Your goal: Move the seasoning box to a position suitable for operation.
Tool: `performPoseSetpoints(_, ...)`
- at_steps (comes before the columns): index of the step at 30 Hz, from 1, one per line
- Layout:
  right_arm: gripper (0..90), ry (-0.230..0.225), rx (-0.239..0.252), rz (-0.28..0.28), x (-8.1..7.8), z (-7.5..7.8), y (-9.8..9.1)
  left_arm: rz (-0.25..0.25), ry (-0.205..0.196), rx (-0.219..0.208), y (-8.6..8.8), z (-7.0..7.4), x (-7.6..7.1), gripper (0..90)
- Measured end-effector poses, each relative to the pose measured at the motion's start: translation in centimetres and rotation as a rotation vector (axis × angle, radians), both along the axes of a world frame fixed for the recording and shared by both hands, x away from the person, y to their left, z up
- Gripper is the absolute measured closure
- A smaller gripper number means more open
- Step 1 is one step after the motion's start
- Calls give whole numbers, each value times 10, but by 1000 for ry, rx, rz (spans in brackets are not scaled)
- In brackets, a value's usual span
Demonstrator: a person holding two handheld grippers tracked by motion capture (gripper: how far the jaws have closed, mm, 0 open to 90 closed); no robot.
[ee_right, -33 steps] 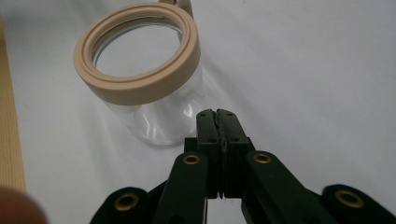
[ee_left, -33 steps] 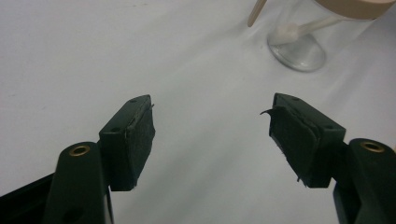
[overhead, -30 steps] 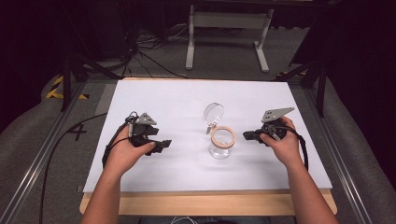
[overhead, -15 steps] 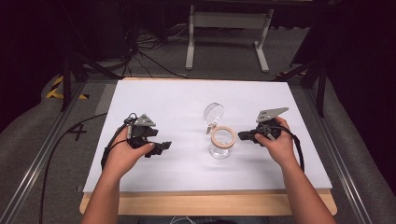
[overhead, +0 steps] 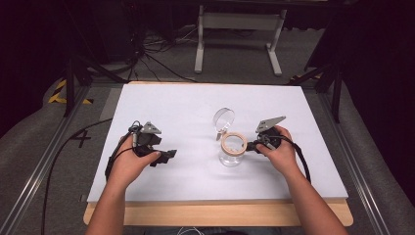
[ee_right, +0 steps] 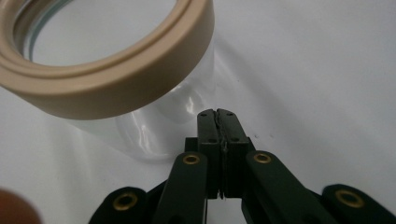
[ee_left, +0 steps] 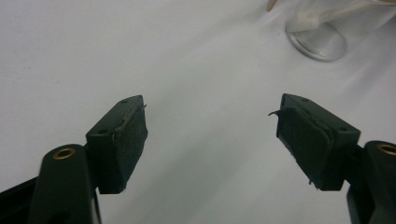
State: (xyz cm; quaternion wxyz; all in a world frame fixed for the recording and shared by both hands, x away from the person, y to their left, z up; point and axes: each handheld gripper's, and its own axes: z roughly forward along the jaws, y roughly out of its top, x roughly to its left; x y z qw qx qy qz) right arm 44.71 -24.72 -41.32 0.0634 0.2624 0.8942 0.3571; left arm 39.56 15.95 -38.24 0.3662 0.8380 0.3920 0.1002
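A clear glass jar (overhead: 231, 155) with a beige rim (overhead: 234, 144) stands near the middle of the white table (overhead: 186, 107). Its round clear lid (overhead: 223, 119) is swung open behind it. My right gripper (overhead: 252, 146) sits just right of the jar, jaws shut with nothing between them; in the right gripper view its tips (ee_right: 218, 115) almost touch the glass below the beige rim (ee_right: 116, 88). My left gripper (overhead: 169, 155) rests on the table to the left, open and holding nothing. The left gripper view has the jar's base (ee_left: 317, 39) far ahead at top right.
The white sheet lies on a wooden board (overhead: 215, 214) at the near edge. A black cable (overhead: 58, 161) trails off the table's left side. Beyond the far edge are a grey stand (overhead: 235, 29) and floor cables.
My right gripper has moved left, closer to the jar, until its tips reach the glass. The left gripper has stayed in place.
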Motion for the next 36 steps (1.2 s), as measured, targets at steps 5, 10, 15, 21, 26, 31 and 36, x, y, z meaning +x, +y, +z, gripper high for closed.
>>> performPoseSetpoints(5,900,4,-9,3,0,-2,0,28,-12,5,-2,-3,2,248)
performPoseSetpoints(10,900,12,-23,4,-2,-2,0,3,24,15,-4,-2,4,315)
performPoseSetpoints(15,900,18,-21,12,-5,-3,1,2,32,24,-4,1,6,342)
performPoseSetpoints(21,900,30,-24,47,-13,-3,5,-9,20,17,-7,4,9,345)
performPoseSetpoints(26,900,29,-33,66,-17,-3,10,-15,20,8,-9,3,11,345)
performPoseSetpoints(31,900,35,-42,79,-20,-4,13,-23,22,1,-11,3,12,344)
performPoseSetpoints(36,900,30,-57,100,-24,-4,19,-31,23,7,-13,3,12,345)
